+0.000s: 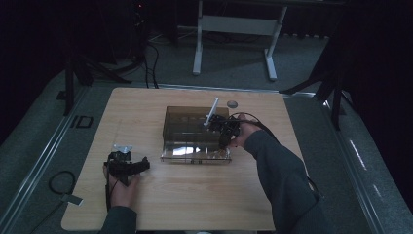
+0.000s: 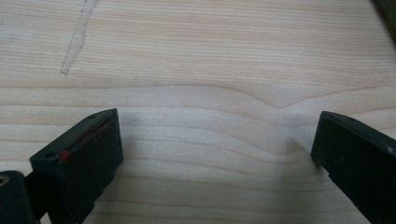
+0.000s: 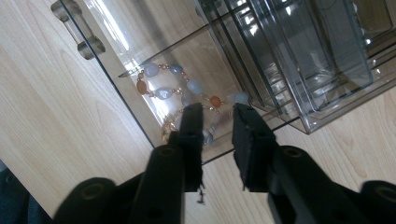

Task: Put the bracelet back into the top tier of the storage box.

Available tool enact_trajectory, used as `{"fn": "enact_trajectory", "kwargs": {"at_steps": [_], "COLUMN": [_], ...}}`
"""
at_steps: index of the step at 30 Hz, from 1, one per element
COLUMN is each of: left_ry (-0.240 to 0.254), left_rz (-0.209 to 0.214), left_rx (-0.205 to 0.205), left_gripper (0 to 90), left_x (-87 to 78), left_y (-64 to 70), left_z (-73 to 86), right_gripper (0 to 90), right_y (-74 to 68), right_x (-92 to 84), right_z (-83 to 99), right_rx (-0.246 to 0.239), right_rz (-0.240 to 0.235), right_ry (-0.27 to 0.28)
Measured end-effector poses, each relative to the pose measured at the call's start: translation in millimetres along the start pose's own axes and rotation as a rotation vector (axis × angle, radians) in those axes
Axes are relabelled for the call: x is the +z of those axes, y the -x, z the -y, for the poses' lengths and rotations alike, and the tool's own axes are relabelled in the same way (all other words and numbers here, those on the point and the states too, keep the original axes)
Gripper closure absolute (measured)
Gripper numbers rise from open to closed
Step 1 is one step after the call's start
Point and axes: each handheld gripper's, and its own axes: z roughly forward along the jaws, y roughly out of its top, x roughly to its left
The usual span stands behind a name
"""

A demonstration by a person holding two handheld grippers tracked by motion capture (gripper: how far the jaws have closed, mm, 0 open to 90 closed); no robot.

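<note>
A smoky clear drawer box (image 1: 190,119) stands mid-table with its bottom drawer (image 1: 195,156) pulled out toward me. In the right gripper view a bracelet (image 3: 163,91) of pale blue, orange and gold beads lies on the drawer floor (image 3: 135,42). My right gripper (image 3: 217,109) points down into that drawer with its jaws a short way apart. A few beads sit in the gap, and the pads are not pressing on them. In the high view the right gripper (image 1: 225,139) hangs over the drawer's right end. My left gripper (image 2: 217,130) rests open on bare wood, at the table's front left (image 1: 131,165).
The drawer's clear handle (image 3: 77,30) juts toward the table's front. A small grey disc (image 1: 232,103) lies behind the box. The wooden table (image 1: 160,204) ends close behind the box, with a white desk frame (image 1: 234,29) and cables on the floor beyond.
</note>
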Motion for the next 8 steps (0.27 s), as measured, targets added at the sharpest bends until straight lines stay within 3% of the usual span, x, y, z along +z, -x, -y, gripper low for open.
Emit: {"fn": "enact_trajectory", "kwargs": {"at_steps": [8], "left_ry": [-0.002], "left_rz": [0.001], "left_rx": [0.000], "left_gripper": [2.0], "left_x": [-0.1], "left_y": [0.0], "left_z": [-0.1], "right_gripper": [67.1], "right_y": [3.2], "right_x": [-11.0], "right_z": [6.9], "right_rx": [0.013], "right_rz": [0.002], "right_ry": [0.031]}}
